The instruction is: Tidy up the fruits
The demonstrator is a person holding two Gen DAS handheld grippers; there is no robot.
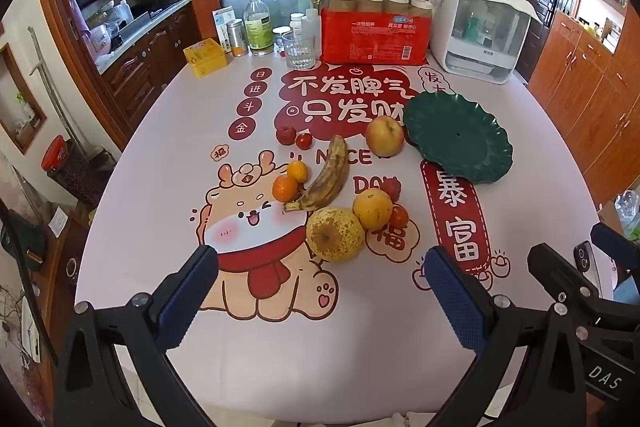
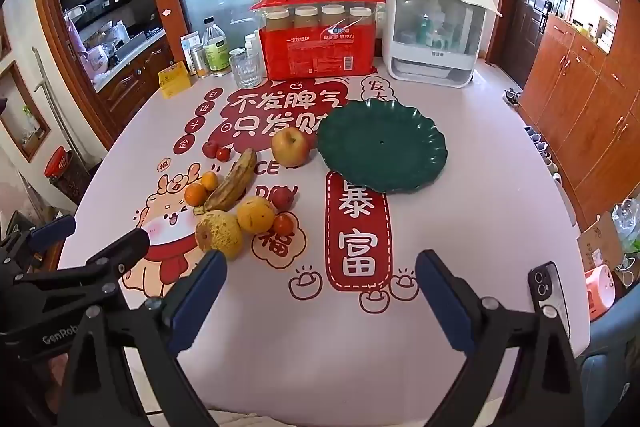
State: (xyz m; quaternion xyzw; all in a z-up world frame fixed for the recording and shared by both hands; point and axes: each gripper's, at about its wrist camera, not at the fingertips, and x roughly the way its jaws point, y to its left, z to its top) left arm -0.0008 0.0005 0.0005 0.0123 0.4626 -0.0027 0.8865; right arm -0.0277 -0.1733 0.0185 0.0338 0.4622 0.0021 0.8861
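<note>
Fruit lies loose on the printed tablecloth: a spotted pear (image 1: 335, 235) (image 2: 219, 234), a yellow orange (image 1: 372, 207) (image 2: 256, 214), a brown-spotted banana (image 1: 325, 177) (image 2: 233, 182), an apple (image 1: 385, 135) (image 2: 291, 147), two mandarins (image 1: 285, 188) (image 2: 196, 194) and small red fruits (image 1: 286, 134). An empty dark green scalloped plate (image 1: 460, 139) (image 2: 382, 145) sits to the right of the apple. My left gripper (image 1: 320, 285) is open and empty, just short of the pear. My right gripper (image 2: 320, 291) is open and empty, right of the pear.
At the table's back stand a red pack of paper cups (image 1: 376, 35) (image 2: 320, 55), a white appliance (image 1: 476, 27) (image 2: 434, 31), a glass (image 1: 299, 51), bottles (image 1: 259, 25) and a yellow box (image 1: 205, 57). A phone (image 2: 550, 291) lies near the right edge.
</note>
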